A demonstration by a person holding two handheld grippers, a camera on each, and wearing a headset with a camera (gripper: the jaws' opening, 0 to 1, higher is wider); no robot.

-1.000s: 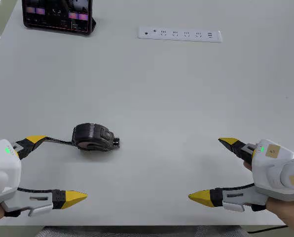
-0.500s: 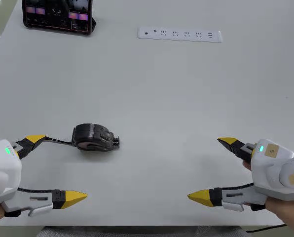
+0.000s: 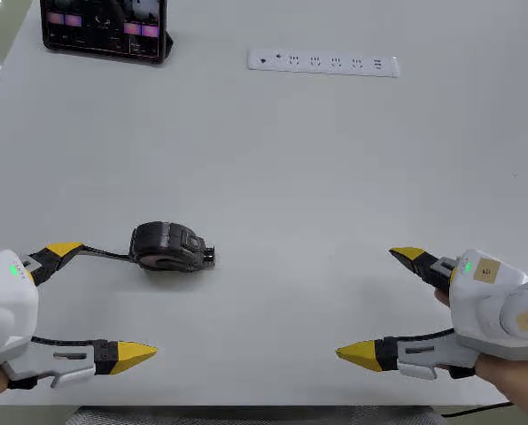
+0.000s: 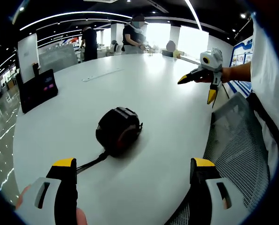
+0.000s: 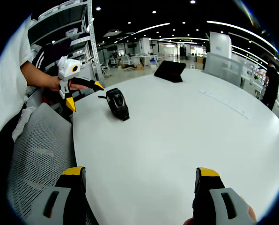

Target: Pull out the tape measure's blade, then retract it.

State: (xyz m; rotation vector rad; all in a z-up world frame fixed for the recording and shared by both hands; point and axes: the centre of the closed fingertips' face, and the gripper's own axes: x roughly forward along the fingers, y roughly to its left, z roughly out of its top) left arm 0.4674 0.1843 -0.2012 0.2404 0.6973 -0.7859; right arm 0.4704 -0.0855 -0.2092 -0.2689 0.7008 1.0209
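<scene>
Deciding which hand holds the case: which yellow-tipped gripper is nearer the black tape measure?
The left gripper: one yellow jaw tip lies by the strap of the black tape measure; the right gripper is far off.

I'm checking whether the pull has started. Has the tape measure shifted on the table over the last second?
No. The tape measure lies just where it did, in the same place relative to the power strip and the tablet.

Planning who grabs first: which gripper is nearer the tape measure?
Left. The left gripper is open just beside the tape measure, on its left; the right gripper is open well off to its right.
</scene>
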